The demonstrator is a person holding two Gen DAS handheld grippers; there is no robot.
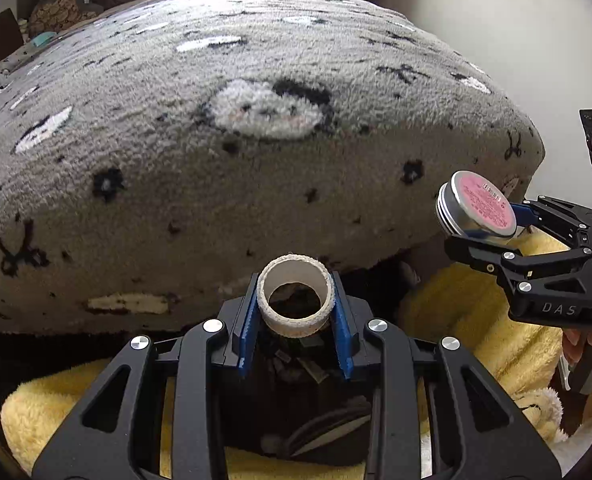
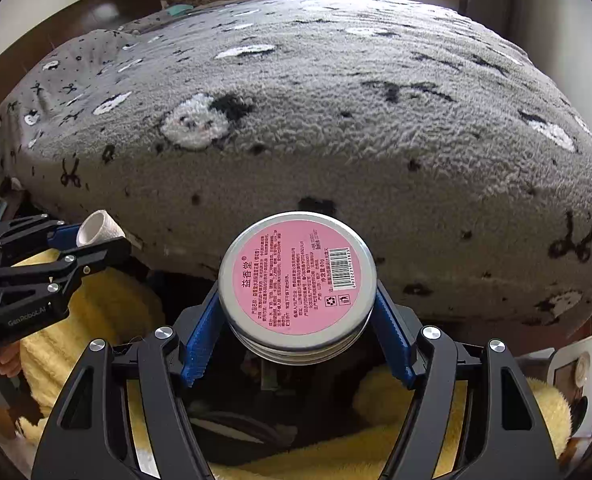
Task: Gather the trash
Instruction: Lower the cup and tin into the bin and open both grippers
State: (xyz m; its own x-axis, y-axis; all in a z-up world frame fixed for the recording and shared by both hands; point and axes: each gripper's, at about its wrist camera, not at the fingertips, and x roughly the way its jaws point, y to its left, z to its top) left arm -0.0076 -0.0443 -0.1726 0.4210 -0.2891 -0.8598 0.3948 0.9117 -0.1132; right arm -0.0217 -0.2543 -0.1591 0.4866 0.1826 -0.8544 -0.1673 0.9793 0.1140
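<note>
My left gripper (image 1: 295, 312) is shut on a white tape roll core (image 1: 294, 322), held in the air in front of the bed's edge. It also shows at the left of the right wrist view (image 2: 97, 234). My right gripper (image 2: 298, 308) is shut on a round silver tin with a pink label (image 2: 297, 278), its labelled face towards the camera. The tin also shows at the right of the left wrist view (image 1: 478, 206), held by the right gripper (image 1: 492, 228). Both grippers hover side by side above a dark opening (image 2: 255, 420) ringed with yellow fleece.
A bed with a grey fleece blanket (image 1: 255, 140) patterned with bears and bows fills the view ahead. A yellow fleece throw (image 1: 476, 320) lies below the grippers. Pillows (image 1: 59, 8) sit at the far head of the bed. A wall (image 1: 496, 20) is to the right.
</note>
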